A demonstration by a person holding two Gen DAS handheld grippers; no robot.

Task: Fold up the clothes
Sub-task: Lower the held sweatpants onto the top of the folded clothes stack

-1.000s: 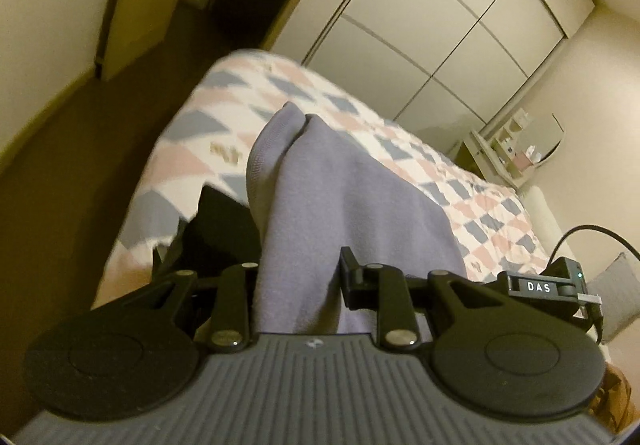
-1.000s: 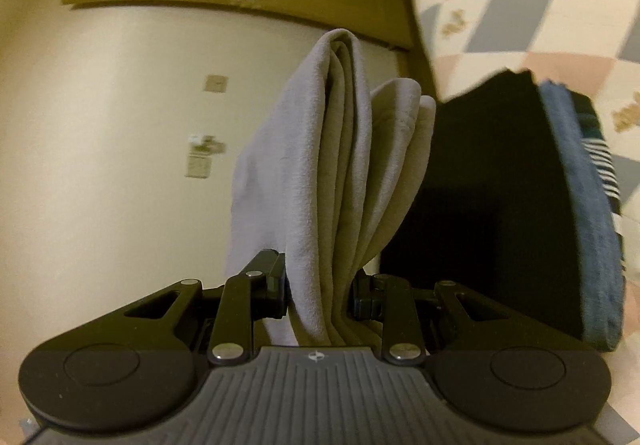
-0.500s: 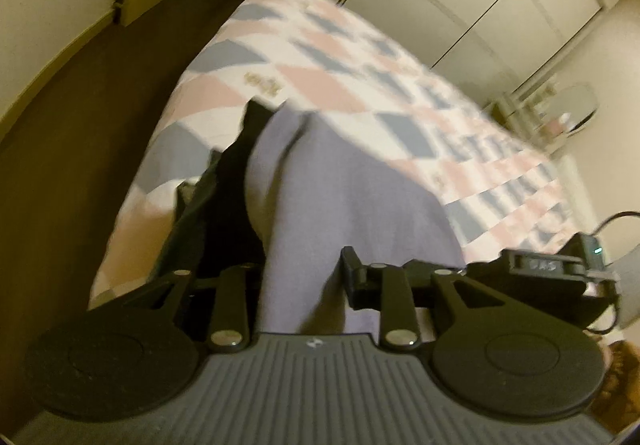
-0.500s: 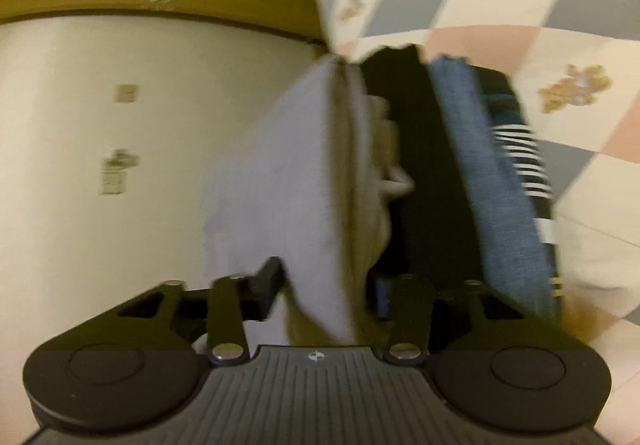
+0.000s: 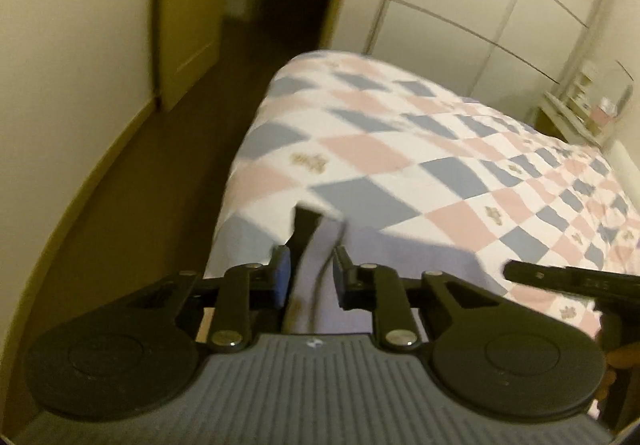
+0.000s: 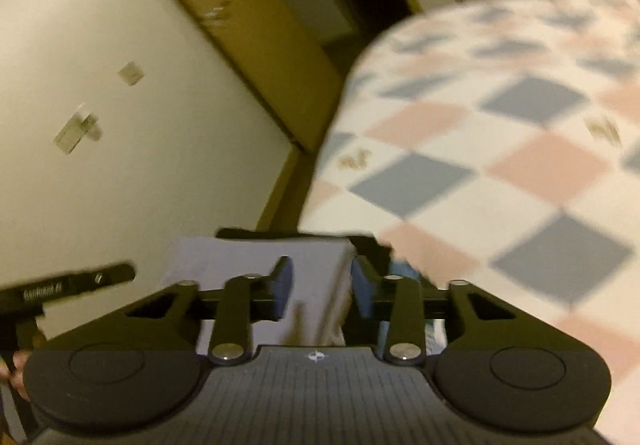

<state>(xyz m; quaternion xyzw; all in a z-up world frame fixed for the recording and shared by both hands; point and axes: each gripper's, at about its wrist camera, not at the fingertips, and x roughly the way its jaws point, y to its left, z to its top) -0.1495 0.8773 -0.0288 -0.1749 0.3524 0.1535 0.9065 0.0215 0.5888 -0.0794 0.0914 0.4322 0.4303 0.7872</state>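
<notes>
Left gripper [image 5: 309,271]: fingers spread, blue pads apart, a ridge of the lavender-grey garment [image 5: 320,285] lying loose between them without being pinched. Right gripper [image 6: 320,281]: fingers likewise spread, straddling the folded edge of the same garment [image 6: 256,257]; no contact with either pad is evident, though motion blur limits certainty. The garment lies flat under both grippers at the near edge of the bed, atop a black folded item [image 5: 305,223] that shows just ahead of the left fingers. A blue denim piece [image 6: 404,273] sits immediately right of the right gripper. The checked bedspread [image 5: 420,149] extends ahead and to the right.
</notes>
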